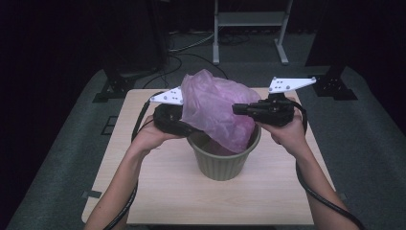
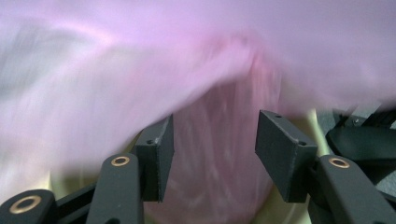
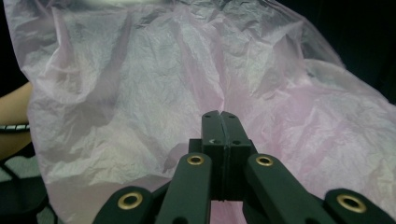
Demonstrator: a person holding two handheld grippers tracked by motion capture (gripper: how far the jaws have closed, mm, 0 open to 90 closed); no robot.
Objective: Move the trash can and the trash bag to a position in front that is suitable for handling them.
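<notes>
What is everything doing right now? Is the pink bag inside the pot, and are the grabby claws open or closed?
pink bag: crumpled, lifted, lower part inside the pot
green pot: upright on the table, bag draped over its rim
left gripper: open, bag ahead of its jaws
right gripper: jaws together; grip on bag unclear

Each hand carries a black, blocky gripper: the left gripper and the right gripper have matte housings. A pale grey three-cornered plate, dotted with small dark screws, sits on top of the right one, and a like plate tops the left. A thick black cable trails from the right gripper along the forearm, and another cable loops from the left. Up close, the jaws are flat rectangular black pads on black link arms, each arm set with brass-ringed pivot holes, and small screw holes mark the pad edges. Both forearms are bare, without sleeves.
</notes>
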